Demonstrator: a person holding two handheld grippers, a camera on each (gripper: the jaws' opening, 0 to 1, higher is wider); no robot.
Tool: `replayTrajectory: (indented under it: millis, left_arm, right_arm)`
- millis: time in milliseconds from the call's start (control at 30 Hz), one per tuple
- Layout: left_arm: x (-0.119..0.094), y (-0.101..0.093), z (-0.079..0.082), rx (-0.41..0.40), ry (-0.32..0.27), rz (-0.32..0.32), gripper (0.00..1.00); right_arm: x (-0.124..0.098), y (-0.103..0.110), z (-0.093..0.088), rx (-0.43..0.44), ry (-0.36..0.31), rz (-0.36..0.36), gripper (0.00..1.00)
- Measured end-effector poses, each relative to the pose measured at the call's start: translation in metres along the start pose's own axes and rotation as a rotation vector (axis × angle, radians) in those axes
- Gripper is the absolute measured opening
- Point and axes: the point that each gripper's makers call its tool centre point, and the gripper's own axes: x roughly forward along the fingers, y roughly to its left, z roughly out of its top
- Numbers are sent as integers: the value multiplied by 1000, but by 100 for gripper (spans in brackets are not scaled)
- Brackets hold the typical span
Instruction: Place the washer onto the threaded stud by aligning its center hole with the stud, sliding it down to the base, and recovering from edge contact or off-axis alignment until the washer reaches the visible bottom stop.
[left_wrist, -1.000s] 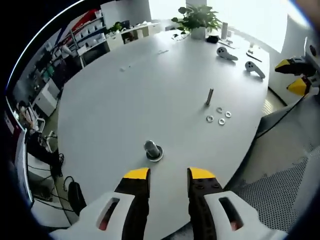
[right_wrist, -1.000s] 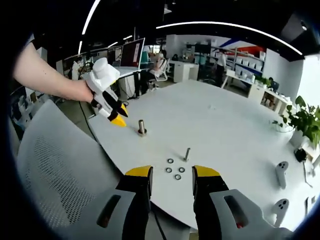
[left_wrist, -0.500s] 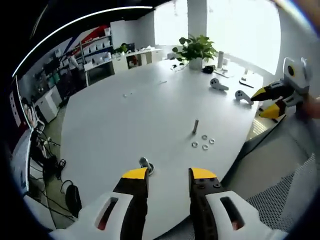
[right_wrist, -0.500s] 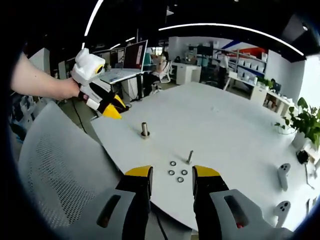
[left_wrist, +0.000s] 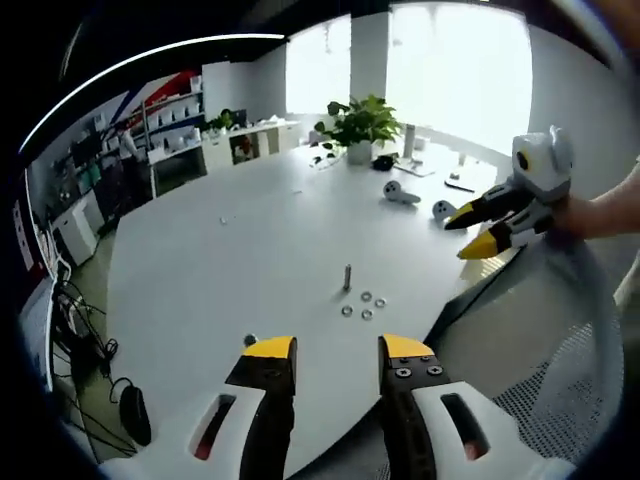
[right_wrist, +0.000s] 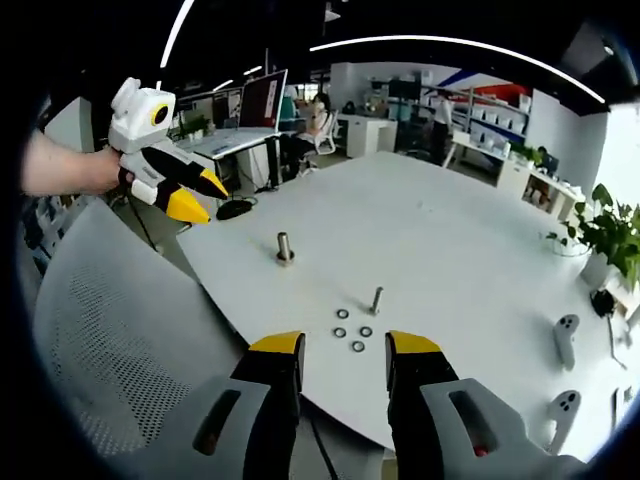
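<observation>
Four washers (right_wrist: 351, 331) are lying loose in a small cluster on the white table (right_wrist: 470, 250), just beside a thin upright stud (right_wrist: 377, 299), and none of them is sitting on it. In the left gripper view you are seeing the same washers (left_wrist: 362, 307) and thin stud (left_wrist: 348, 277) near the table's (left_wrist: 250, 230) close edge. A thicker threaded stud (right_wrist: 284, 247) is standing on its round base nearer the left gripper (right_wrist: 195, 195), well apart from the washers. You are holding both tools off the table: the right gripper (right_wrist: 340, 345) is showing its yellow-tipped jaws spread apart with nothing between them, and the left gripper (left_wrist: 335, 350) is likewise gaping and holding nothing. In the left gripper view the right gripper (left_wrist: 478, 228) is hanging in your hand beyond the table edge. No containers are taking part. Two white handheld controllers (right_wrist: 565, 340) and a potted plant (left_wrist: 358, 122) are resting at the far side. A mesh-backed chair (right_wrist: 110, 340) is standing below you, and desks with a monitor (right_wrist: 262, 103) and shelving (left_wrist: 165, 118) are lining the office around.
</observation>
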Motion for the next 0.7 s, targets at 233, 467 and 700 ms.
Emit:
replayTrajectory:
  millis: [233,467,700]
  left_arm:
    - [-11,-3,-5,-55,-45,-8,31]
    - [-13,0,-3,-93,-72,-43,30]
    - [-9,-15,-6,-70,-80,-96,28]
  right_arm:
    - [1,-3,-5,28,26,-4,35]
    - [1,-7,-13,28,65,-25,35]
    - [1,-11,-18,36,86,-50,35]
